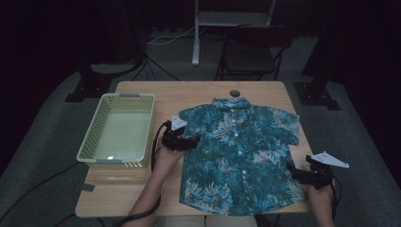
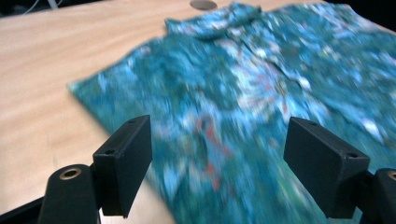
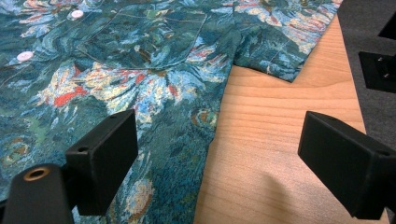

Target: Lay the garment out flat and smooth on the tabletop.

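Shirt-folding setup, judged from the layout — floral shirt [image 1: 239,153] lies flat and buttoned, collar away from the person, spread over the right half of the worktop [image 1: 142,189], hem at the near edge. Nothing folded yet, so this reads as the approach before the first fold.

Left gripper [image 1: 189,142] sits at the shirt's left side edge, just below the left sleeve. In the left gripper view its jaws stand well apart with the blurred side edge of the cloth between and beyond them — no pad pressing, nothing held.

Right gripper [image 1: 302,176] hovers at the shirt's right side near the hem. The right gripper view shows jaws wide apart, straddling the line where the fabric edge [image 3: 212,135] meets bare wood; no contact visible, empty.

Next move probably calls for each gripper to drop onto its side edge, pinch one layer of cloth cleanly, then lift and carry it inward. Risk: thin fabric slipping out, or a pad scraping wood instead.

Green basket [image 1: 101,137] stands empty on the left, well apart from the shirt.
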A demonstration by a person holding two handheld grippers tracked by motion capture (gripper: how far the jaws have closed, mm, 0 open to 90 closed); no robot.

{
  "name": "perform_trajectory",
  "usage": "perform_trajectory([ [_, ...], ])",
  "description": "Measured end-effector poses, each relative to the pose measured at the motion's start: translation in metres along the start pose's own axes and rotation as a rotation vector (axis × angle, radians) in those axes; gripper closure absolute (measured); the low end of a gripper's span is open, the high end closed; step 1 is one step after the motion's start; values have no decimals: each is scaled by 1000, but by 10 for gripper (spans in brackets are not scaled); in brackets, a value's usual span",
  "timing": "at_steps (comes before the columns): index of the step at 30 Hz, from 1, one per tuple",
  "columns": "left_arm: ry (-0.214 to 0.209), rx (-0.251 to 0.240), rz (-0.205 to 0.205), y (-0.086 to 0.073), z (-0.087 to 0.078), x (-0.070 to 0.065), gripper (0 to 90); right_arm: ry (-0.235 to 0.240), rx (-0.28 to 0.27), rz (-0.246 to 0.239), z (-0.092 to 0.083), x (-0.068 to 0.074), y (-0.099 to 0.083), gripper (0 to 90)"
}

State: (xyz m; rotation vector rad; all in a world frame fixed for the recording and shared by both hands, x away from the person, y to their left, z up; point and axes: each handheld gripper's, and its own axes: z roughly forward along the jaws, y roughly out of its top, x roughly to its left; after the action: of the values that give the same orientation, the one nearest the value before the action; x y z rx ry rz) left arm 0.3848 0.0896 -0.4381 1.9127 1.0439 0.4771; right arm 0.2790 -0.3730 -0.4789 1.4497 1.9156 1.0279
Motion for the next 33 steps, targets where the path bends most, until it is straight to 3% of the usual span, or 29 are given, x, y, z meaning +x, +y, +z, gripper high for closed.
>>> perform_trajectory([
  [3, 21, 26, -26, 9, 12, 4, 274, 1, 0, -2, 0, 0, 0, 114],
  [4, 34, 33, -46, 15, 24, 10, 338, 7, 2, 0, 0, 0, 0, 114],
  [5, 34, 33, -46, 15, 24, 10, 355, 8, 2, 1, 0, 0, 0, 114],
  [7, 53, 73, -62, 19, 42, 19, 438, 10, 2, 2, 0, 0, 0, 114],
  [9, 66, 94, -71, 20, 49, 22, 458, 9, 5, 0, 0, 0, 0, 114],
  [10, 83, 126, -84, 20, 60, 27, 468, 9, 6, -2, 1, 0, 0, 114],
  [11, 83, 126, -84, 20, 60, 27, 468, 9, 6, -2, 1, 0, 0, 114],
  [12, 123, 159, -59, 19, 69, 28, 468, 8, 5, -3, 0, 0, 0, 114],
  [15, 114, 184, -85, 17, 75, 31, 468, 8, 5, -2, 0, 0, 0, 114],
  [16, 147, 212, -58, 16, 80, 30, 468, 8, 5, -3, 0, 0, 0, 114],
  [18, 146, 225, -55, 13, 83, 30, 471, 7, 7, -4, 1, 0, 0, 114],
  [23, 143, 224, -49, 12, 82, 33, 568, 6, 11, -6, 1, 0, 0, 114],
  [27, 122, 163, -67, 8, 79, 39, 733, 5, 16, -7, 1, 0, 0, 114],
  [30, 132, 136, -79, 8, 75, 41, 883, 7, 21, -2, 2, 0, 1, 114],
  [33, 139, 129, -88, 10, 72, 44, 888, 9, 21, 0, 2, -1, 1, 114],
])
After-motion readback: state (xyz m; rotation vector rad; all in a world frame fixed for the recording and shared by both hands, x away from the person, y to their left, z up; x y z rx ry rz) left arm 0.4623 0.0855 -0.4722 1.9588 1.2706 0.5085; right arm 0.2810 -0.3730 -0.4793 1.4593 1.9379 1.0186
